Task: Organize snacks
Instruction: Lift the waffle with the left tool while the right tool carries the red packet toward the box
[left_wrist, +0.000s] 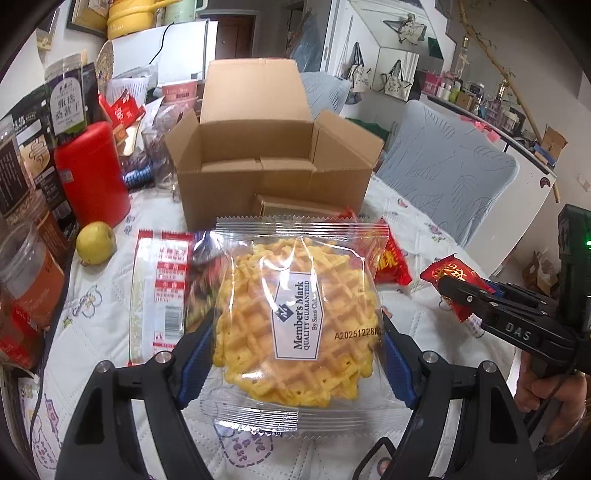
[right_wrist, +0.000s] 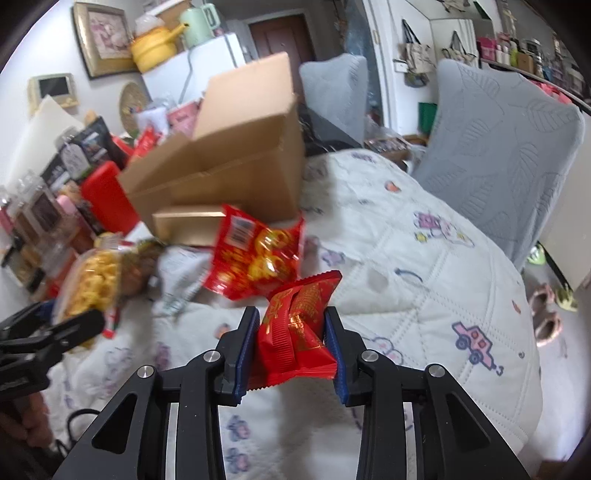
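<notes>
The left gripper (left_wrist: 295, 354) is clamping a waffle pack (left_wrist: 295, 317) by its two sides, holding it above the table's near edge, in front of the open cardboard box (left_wrist: 273, 162). The right gripper (right_wrist: 291, 354) is pinching a small red packet (right_wrist: 299, 332) between its blue pads, above the quilted white cloth (right_wrist: 424, 295) toward the table's right edge. No earlier view is given, so only the grip itself can be told.

The waffle looks light, stiff and brittle; its clear film is glossy and slippery, so gripping across the disc's width seems safest, gently. The red packet is crinkly foil, soft and light, with serrated end seams; mid-body suits it. Another red packet (right_wrist: 258, 254) is lying beside the box.
</notes>
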